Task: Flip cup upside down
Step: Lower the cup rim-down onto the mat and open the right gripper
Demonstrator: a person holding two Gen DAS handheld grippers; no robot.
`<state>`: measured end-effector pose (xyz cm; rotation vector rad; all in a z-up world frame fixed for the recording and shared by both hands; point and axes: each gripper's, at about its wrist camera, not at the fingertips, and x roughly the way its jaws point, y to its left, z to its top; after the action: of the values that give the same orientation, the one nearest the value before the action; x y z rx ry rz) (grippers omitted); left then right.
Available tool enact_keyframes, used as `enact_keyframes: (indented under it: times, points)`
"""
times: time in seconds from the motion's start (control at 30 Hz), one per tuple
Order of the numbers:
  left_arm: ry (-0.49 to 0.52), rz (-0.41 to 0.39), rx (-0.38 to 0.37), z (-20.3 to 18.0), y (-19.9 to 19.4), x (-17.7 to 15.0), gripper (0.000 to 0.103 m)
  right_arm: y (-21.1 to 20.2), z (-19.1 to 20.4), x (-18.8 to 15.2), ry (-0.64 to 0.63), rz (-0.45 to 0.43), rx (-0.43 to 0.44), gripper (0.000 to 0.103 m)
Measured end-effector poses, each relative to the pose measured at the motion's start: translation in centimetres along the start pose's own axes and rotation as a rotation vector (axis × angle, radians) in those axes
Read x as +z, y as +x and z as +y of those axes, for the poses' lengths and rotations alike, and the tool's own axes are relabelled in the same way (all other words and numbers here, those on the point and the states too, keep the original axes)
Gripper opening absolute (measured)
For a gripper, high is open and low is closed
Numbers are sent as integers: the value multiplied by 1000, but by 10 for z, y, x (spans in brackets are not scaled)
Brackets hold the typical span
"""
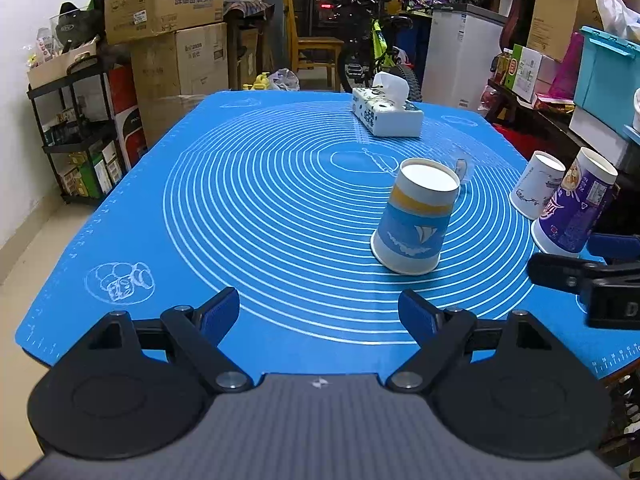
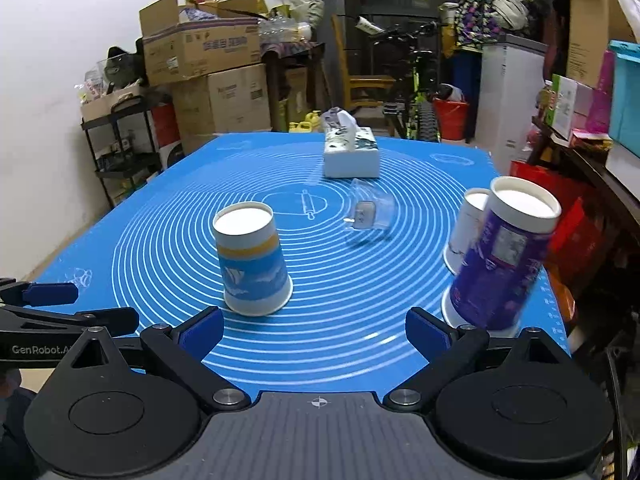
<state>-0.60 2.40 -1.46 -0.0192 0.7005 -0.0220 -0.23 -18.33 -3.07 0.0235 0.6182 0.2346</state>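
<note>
Three paper cups stand upside down, wide mouth down, on the blue mat (image 1: 248, 216). A blue-and-yellow sailboat cup (image 1: 416, 218) stands mid-right; it also shows in the right wrist view (image 2: 252, 260). A purple cup (image 1: 572, 204) and a white cup (image 1: 536, 186) stand at the right edge, also in the right wrist view (image 2: 500, 260) (image 2: 466, 228). My left gripper (image 1: 320, 314) is open and empty, short of the sailboat cup. My right gripper (image 2: 314, 330) is open and empty, its right finger just in front of the purple cup.
A tissue box (image 1: 386, 114) sits at the mat's far side. A small clear packet (image 2: 366, 214) lies mid-mat. Stacked cardboard boxes (image 1: 168, 40), a black shelf (image 1: 76, 128), a bicycle (image 1: 380, 52) and a cluttered side table (image 1: 560, 112) surround the table.
</note>
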Motion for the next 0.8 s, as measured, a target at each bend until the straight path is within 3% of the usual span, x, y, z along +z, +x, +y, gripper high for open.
enact_keyframes:
  times: [0.8]
  points:
    - [35,-11,2,-5,-12,-10,86,-8,4,-12,12,23,-7,97]
